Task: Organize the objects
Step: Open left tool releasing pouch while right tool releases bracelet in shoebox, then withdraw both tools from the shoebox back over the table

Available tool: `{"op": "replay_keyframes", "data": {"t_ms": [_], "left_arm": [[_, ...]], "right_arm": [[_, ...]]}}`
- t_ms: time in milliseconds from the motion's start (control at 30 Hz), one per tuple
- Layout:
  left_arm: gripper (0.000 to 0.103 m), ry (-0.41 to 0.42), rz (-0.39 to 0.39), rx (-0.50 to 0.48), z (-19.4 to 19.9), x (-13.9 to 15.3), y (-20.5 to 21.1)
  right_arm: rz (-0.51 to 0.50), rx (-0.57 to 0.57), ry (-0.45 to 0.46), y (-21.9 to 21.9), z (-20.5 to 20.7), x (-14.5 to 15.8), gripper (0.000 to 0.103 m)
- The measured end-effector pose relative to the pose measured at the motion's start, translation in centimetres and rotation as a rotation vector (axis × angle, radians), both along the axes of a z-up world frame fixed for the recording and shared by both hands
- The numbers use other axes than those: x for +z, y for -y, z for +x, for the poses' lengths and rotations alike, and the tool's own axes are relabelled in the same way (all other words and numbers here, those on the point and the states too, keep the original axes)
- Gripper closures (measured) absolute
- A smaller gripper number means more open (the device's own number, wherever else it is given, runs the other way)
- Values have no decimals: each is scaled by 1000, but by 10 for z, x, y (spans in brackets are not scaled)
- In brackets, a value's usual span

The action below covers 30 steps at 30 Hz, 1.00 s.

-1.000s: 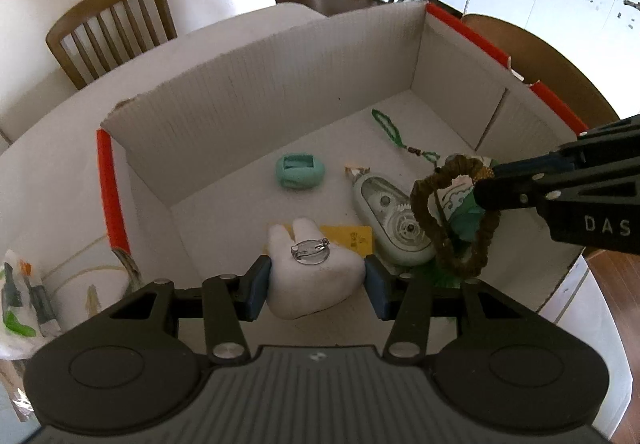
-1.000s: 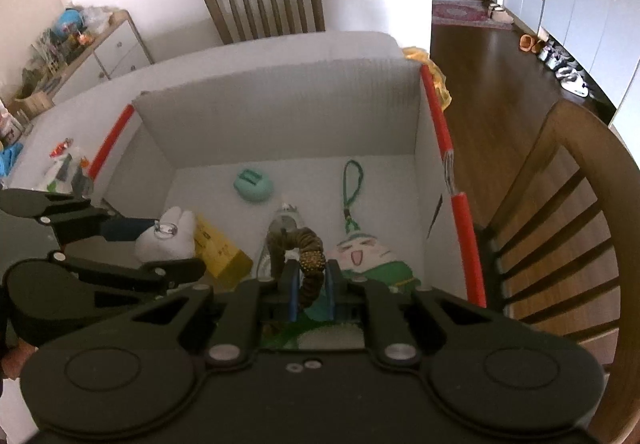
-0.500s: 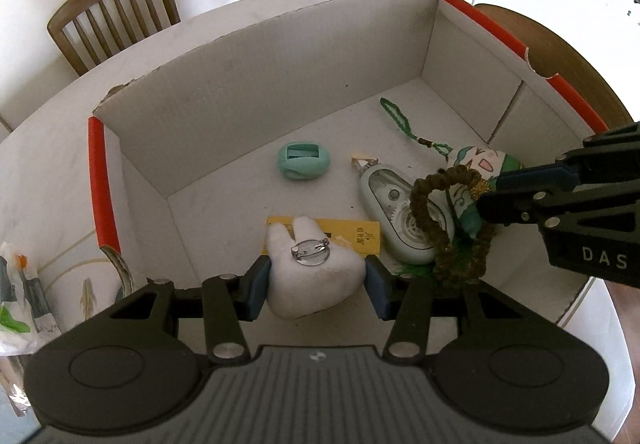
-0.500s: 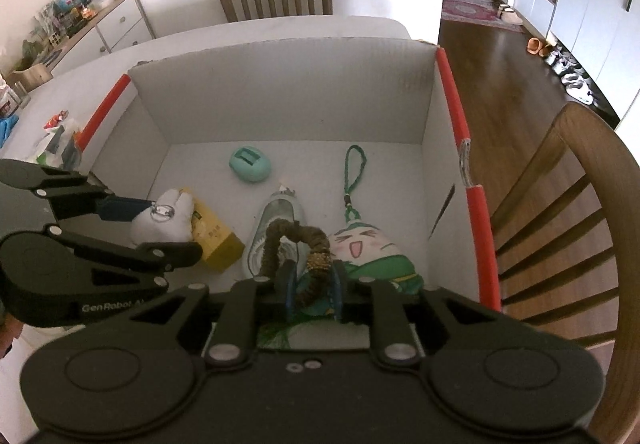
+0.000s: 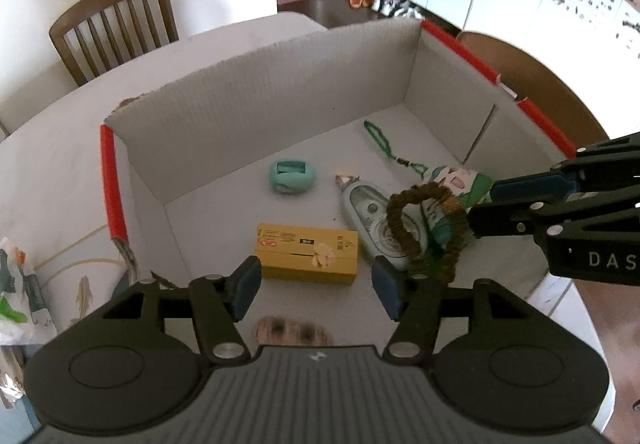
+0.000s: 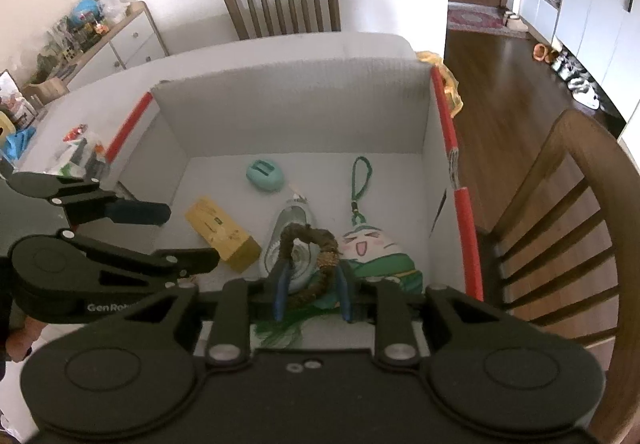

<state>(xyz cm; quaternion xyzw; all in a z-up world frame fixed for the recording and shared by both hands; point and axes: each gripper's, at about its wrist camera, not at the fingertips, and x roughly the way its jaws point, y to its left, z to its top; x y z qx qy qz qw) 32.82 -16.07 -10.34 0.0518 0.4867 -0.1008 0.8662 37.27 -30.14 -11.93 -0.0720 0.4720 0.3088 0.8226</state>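
Note:
An open cardboard box (image 5: 280, 104) (image 6: 300, 104) with red edge strips stands on the table. My left gripper (image 5: 316, 276) (image 6: 188, 234) hangs over its near left corner, jaws opening, nothing between them. A white plush piece (image 5: 290, 330) shows blurred just below it. In front of the gripper lies a yellow carton (image 5: 308, 253) (image 6: 222, 232). My right gripper (image 6: 313, 276) (image 5: 484, 202) is opening too. A brown bead bracelet (image 6: 308, 236) (image 5: 424, 228) stands loosely between its pads, resting on the things beneath.
On the box floor lie a mint-green case (image 5: 292, 176), a pale tape dispenser (image 5: 368, 216) and a plush charm (image 6: 372, 248) on a green cord. Wooden chairs (image 5: 116, 24) (image 6: 560, 224) stand behind and to the right. Packets (image 5: 16, 284) lie on the table at left.
The left jaws spread and the white plush piece dropped out of them, uncovering the yellow carton. The right jaws parted around the bracelet, which sank onto the items below.

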Motion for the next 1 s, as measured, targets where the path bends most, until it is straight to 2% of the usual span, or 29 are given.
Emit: {"op": "replay_keyframes", "data": {"t_ms": [300, 500, 600, 833, 933, 1000], "left_arm": [[43, 99, -103, 30, -33, 31, -18], [42, 178, -127, 42, -63, 55, -35], [34, 210, -141, 54, -77, 65, -48], [34, 249, -179, 76, -107, 83, -87], [27, 273, -180, 84, -119, 89, -104], [26, 285, -181, 89, -128, 93, -117]], "right_arm": [[71, 26, 61, 6, -26, 34, 74], [117, 29, 82, 1, -42, 53, 63], [128, 41, 100, -7, -52, 59, 58], [147, 77, 132, -31, -79, 72, 47], [155, 97, 159, -45, -92, 78, 39], [162, 104, 168, -54, -100, 81, 38]]}}
